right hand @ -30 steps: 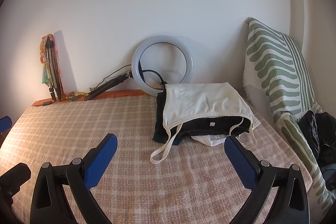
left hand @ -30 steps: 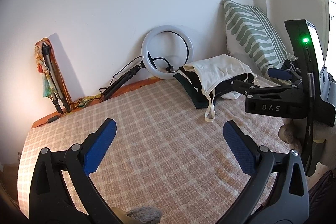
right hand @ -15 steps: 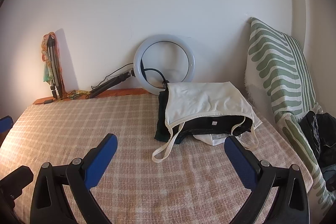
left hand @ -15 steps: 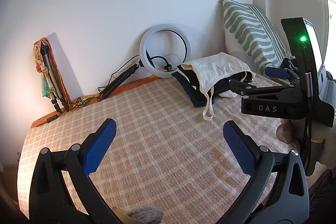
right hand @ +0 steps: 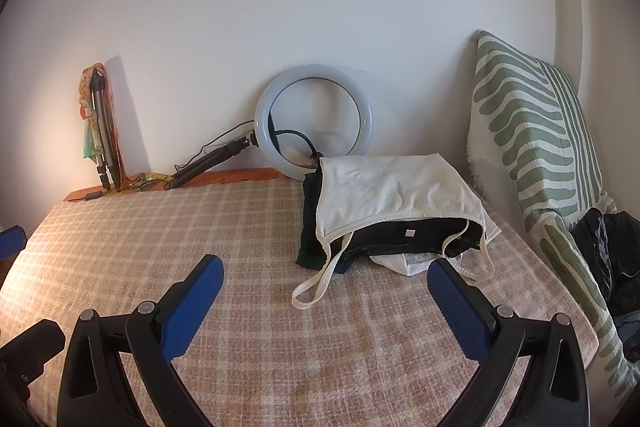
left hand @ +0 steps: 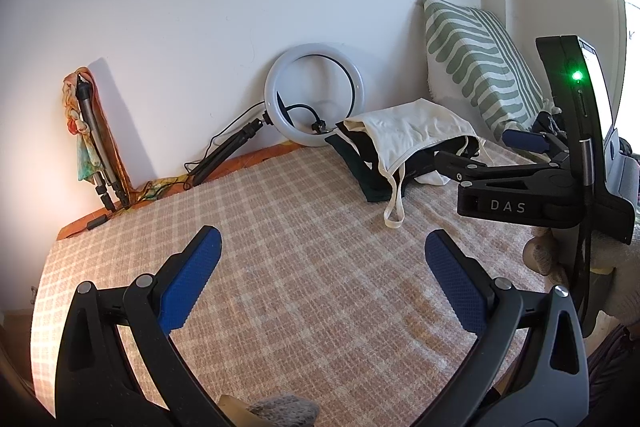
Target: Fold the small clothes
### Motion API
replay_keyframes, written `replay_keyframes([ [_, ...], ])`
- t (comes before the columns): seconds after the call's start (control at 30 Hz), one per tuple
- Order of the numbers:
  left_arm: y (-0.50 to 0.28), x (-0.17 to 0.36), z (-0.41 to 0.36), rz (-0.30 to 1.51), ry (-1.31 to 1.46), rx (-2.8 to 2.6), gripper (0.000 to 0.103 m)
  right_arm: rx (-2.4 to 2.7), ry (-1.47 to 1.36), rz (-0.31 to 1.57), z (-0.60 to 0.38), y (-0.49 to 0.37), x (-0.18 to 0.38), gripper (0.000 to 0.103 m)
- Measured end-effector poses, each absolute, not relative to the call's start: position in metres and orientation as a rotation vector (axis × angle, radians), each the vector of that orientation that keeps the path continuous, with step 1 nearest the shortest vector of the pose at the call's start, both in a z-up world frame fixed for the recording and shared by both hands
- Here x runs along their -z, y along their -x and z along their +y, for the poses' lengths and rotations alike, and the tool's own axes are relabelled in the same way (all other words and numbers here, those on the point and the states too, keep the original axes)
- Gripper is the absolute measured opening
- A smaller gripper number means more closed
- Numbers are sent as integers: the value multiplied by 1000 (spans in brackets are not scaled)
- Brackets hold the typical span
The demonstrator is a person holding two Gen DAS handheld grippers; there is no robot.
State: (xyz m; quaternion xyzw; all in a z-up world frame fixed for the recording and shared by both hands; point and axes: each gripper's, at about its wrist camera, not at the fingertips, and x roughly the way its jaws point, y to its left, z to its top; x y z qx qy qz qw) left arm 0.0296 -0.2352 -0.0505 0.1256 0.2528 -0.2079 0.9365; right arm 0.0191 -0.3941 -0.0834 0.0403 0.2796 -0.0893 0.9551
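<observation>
Left wrist view catches the right tool side-on, masking part of the clothes stack beside the ring light; right wrist view shows the stack whole. Both tools spread wide, empty, left tool over bare bed. Stack sits ahead of the right tool; lower dark garments hard to tell apart.

We saw both views evenly bright, daylit. In the left wrist view glare blew out the window at the right edge. A warm orange glow sat low on the wall at left. The tripod cast a soft grey shadow to its right. A green LED glowed, slightly bloomed. Fisheye bent the wall and bed edges hard; corners went black with vignette. Focus was sharp throughout, no motion blur. The right wrist view looked a bit dimmer, flatter.
</observation>
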Motion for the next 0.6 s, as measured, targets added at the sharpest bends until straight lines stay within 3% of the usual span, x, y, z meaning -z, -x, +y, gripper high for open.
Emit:
replay_keyframes([
  [0.6, -25, 49, -234, 498, -261, 420, 103, 183, -77, 568, -392, -18, 84, 103],
])
